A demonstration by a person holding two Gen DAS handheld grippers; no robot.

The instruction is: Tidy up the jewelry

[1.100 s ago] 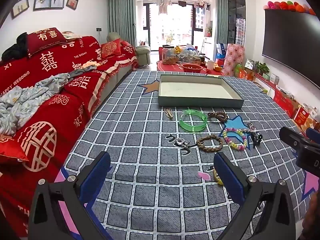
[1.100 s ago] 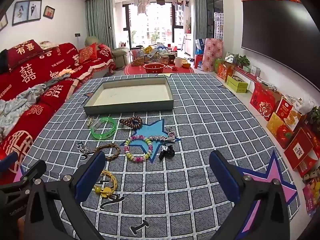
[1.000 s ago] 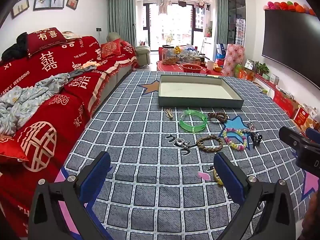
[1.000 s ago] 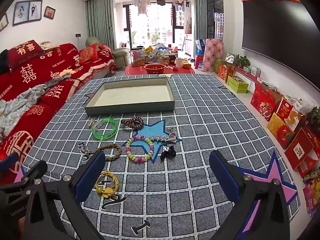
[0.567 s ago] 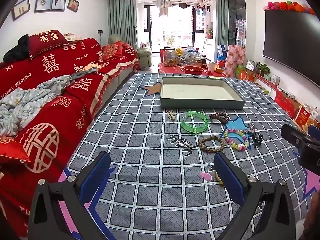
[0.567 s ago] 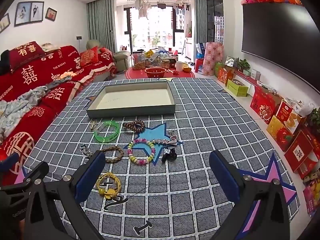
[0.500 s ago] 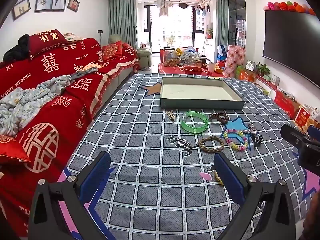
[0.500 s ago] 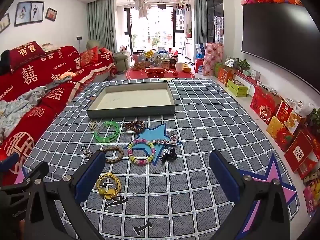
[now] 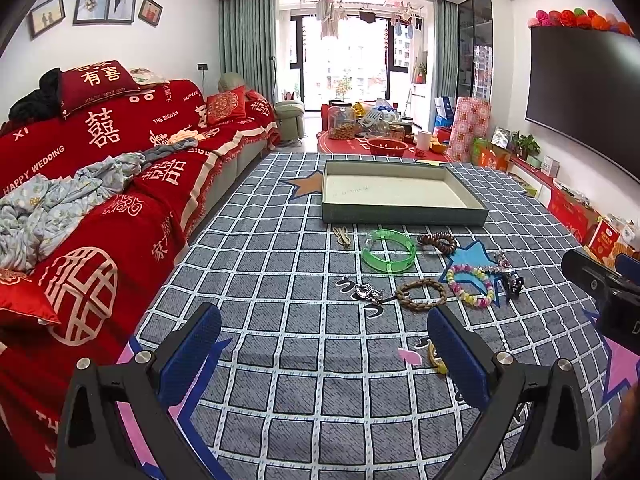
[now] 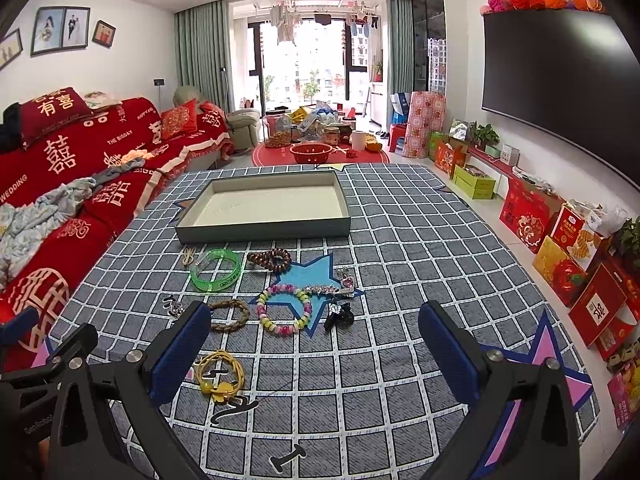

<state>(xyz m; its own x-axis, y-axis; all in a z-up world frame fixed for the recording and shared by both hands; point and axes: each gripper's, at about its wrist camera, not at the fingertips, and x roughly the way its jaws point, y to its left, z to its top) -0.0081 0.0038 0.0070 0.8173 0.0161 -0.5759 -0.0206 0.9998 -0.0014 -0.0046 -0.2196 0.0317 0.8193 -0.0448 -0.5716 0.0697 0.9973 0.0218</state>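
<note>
A shallow grey-green tray (image 9: pixel 404 216) (image 10: pixel 264 233) lies empty on the checked floor mat. In front of it lie a green bangle (image 9: pixel 388 249) (image 10: pixel 215 269), a dark bead bracelet (image 9: pixel 438 241) (image 10: pixel 269 258), a pastel bead bracelet (image 9: pixel 470 289) (image 10: pixel 284 314), a brown braided bracelet (image 9: pixel 421 294) (image 10: pixel 230 314), a black clip (image 9: pixel 512 282) (image 10: pixel 338 314), a silver pendant (image 9: pixel 368 291) and a yellow cord piece (image 10: pixel 220 374). My left gripper (image 9: pixel 324 354) and right gripper (image 10: pixel 314 346) are both open and empty, held above the mat short of the jewelry.
A red-covered sofa (image 9: pixel 80 184) runs along the left. Red gift boxes (image 10: pixel 580 264) line the right wall under a TV (image 10: pixel 560 88). A low red table with jars (image 10: pixel 320 148) stands beyond the tray. The right gripper's body shows at the right edge (image 9: pixel 604 284).
Both views have shifted slightly; the jewelry sits a little farther from the grippers and higher in frame. Both grippers stay open. Nothing on the mat has moved.
</note>
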